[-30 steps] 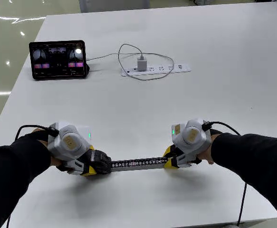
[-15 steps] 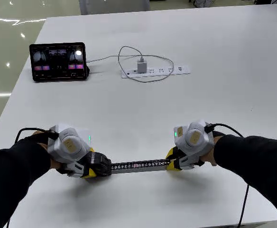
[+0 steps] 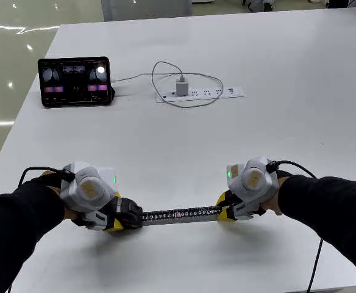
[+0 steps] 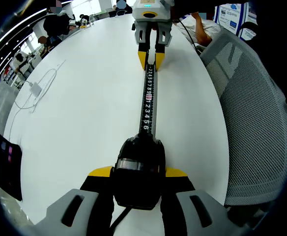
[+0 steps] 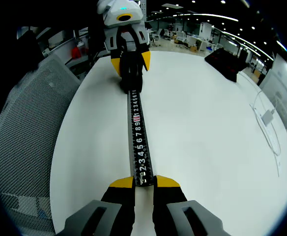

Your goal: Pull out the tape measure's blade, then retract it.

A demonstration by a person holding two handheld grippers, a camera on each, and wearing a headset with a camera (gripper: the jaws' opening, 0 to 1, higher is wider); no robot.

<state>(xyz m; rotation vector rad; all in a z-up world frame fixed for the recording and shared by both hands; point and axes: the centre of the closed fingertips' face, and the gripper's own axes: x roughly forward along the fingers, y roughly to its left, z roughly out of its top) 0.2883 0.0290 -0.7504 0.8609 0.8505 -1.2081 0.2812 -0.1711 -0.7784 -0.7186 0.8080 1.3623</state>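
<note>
A black tape measure case (image 3: 127,213) (image 4: 138,169) (image 5: 130,68) rests on the white table near its front edge, with my left gripper (image 3: 118,215) (image 4: 137,172) shut on it. Its dark blade (image 3: 181,213) (image 4: 148,101) (image 5: 138,145) with white numbers lies flat on the table, stretched to the right. My right gripper (image 3: 224,211) (image 5: 143,182) is shut on the blade's tip. In the left gripper view the right gripper (image 4: 150,58) faces me at the blade's far end. The left gripper (image 5: 129,61) shows likewise in the right gripper view.
A tablet (image 3: 75,80) with a lit screen stands at the back left. A white power strip (image 3: 199,92) with a charger and looped cable (image 3: 184,76) lies behind the middle of the table (image 3: 257,140). A grey mesh chair (image 4: 254,113) stands at the table's near side.
The right gripper has drawn a little further right with the blade's tip, so slightly more blade is out. The left gripper holds the case in place.
</note>
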